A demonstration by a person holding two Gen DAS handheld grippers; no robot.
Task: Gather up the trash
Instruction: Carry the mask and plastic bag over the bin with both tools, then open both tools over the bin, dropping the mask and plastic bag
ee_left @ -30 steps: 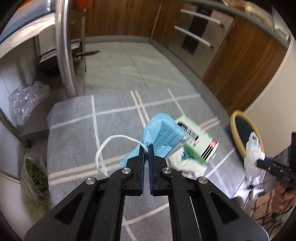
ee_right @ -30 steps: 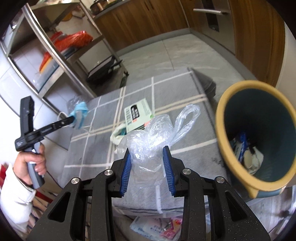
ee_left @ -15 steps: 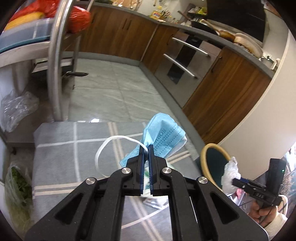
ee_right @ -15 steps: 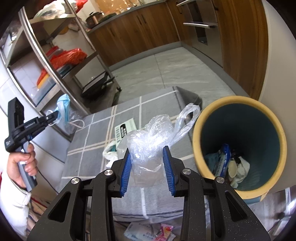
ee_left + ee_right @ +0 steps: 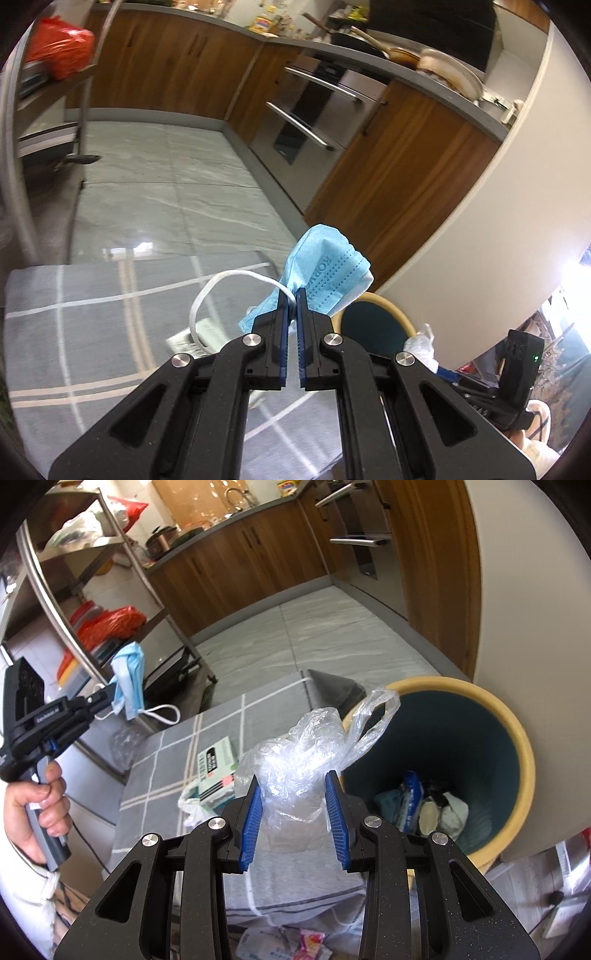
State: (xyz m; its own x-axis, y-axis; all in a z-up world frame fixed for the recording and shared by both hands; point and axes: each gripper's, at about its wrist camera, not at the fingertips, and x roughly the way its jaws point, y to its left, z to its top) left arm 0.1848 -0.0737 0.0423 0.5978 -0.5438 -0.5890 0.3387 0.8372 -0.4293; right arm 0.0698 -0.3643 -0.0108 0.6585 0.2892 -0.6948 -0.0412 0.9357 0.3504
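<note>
A kitchen, with a grey checked mat point(image 5: 258, 716) on the floor. The left hand-held gripper point(image 5: 291, 295) pinches a blue face mask point(image 5: 325, 266); the right hand-held gripper point(image 5: 293, 779) clamps a crumpled clear plastic bag point(image 5: 295, 753) beside the yellow-rimmed bin point(image 5: 524, 746), ready for dropping.

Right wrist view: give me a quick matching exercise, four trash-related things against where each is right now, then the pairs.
Things:
1. blue face mask
2. clear plastic bag
3. green-and-white carton
4. yellow-rimmed bin

Places:
A. lying on the grey checked cloth
B. pinched in the left gripper, held up in the air
C. standing on the floor beside the cloth, trash inside
D. between the right gripper fingers

Pairs: 1-B, 2-D, 3-A, 4-C
</note>
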